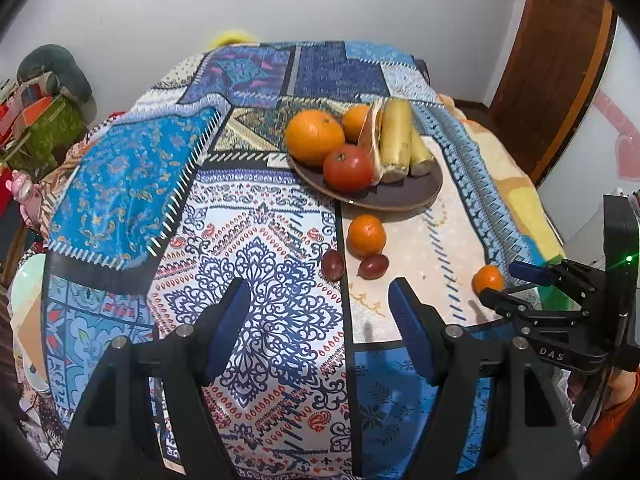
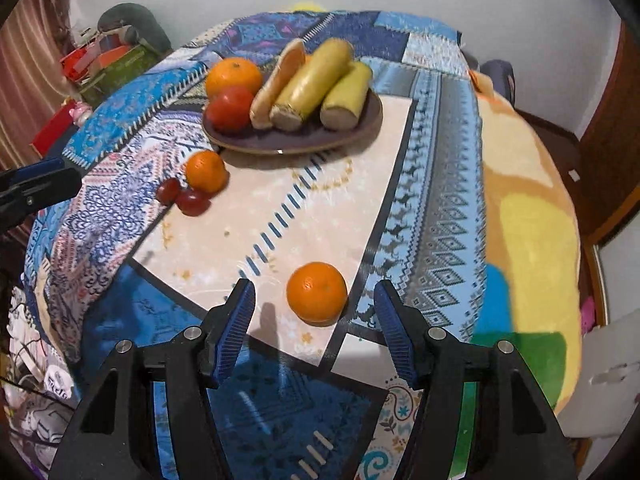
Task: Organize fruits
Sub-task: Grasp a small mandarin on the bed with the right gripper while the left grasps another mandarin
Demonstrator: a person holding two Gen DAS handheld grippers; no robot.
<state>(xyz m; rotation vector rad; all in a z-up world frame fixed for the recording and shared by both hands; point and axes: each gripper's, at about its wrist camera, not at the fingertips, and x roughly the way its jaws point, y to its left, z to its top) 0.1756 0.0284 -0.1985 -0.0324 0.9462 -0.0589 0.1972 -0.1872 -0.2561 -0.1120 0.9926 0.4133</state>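
A dark plate (image 1: 404, 197) (image 2: 352, 128) on the patterned cloth holds a big orange (image 1: 314, 136) (image 2: 234, 76), a tomato (image 1: 347, 168) (image 2: 230, 108), a second orange (image 1: 354, 122) and yellow bananas (image 1: 396, 138) (image 2: 316, 78). In front of the plate lie a small orange (image 1: 366, 236) (image 2: 206, 171) and two dark red plums (image 1: 333, 265) (image 2: 193, 201). A lone mandarin (image 2: 317, 292) (image 1: 487, 279) sits just ahead of my right gripper (image 2: 315, 292), between its open fingers, untouched. My left gripper (image 1: 320, 292) is open and empty, short of the plums.
The table edge drops off at left and right. A yellow-orange blanket (image 2: 528, 220) covers the right side. Boxes and clutter (image 1: 36, 128) stand at far left. A wooden door (image 1: 560, 60) is at back right. A white chair (image 2: 608, 380) stands at lower right.
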